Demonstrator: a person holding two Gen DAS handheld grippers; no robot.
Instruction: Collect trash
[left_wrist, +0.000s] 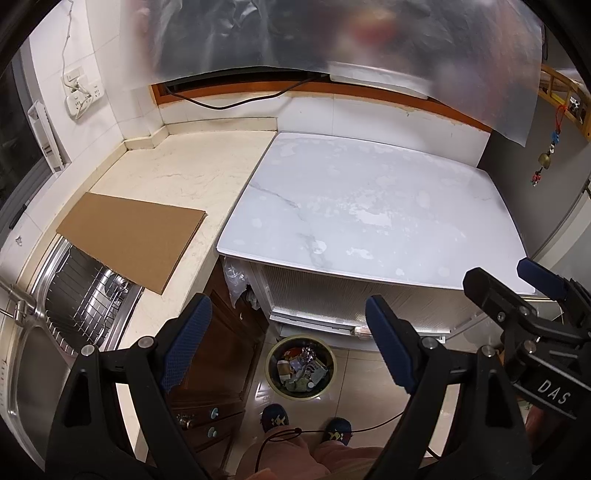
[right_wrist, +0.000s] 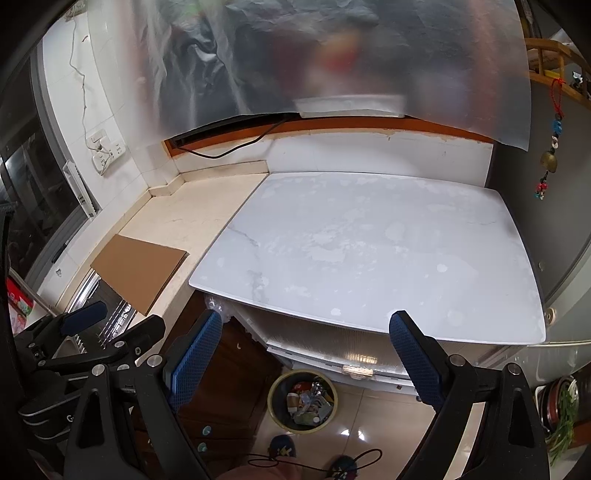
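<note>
A round trash bin (left_wrist: 301, 368) stands on the floor below the white table's front edge, holding several pieces of trash; it also shows in the right wrist view (right_wrist: 303, 400). My left gripper (left_wrist: 288, 343) is open and empty, held high over the bin. My right gripper (right_wrist: 306, 365) is open and empty, also above the bin and the table's front edge. The right gripper shows in the left wrist view (left_wrist: 517, 284) at the right. The left gripper shows in the right wrist view (right_wrist: 110, 321) at the left. The white marble table top (left_wrist: 369, 206) carries no trash.
A beige counter (left_wrist: 177, 173) adjoins the table on the left, with a cardboard sheet (left_wrist: 133, 240) partly over a steel sink (left_wrist: 74, 306). A dark wooden cabinet (left_wrist: 218, 369) stands under the counter. My slippered feet (left_wrist: 275, 417) stand beside the bin. A grey fridge (left_wrist: 546, 192) stands right.
</note>
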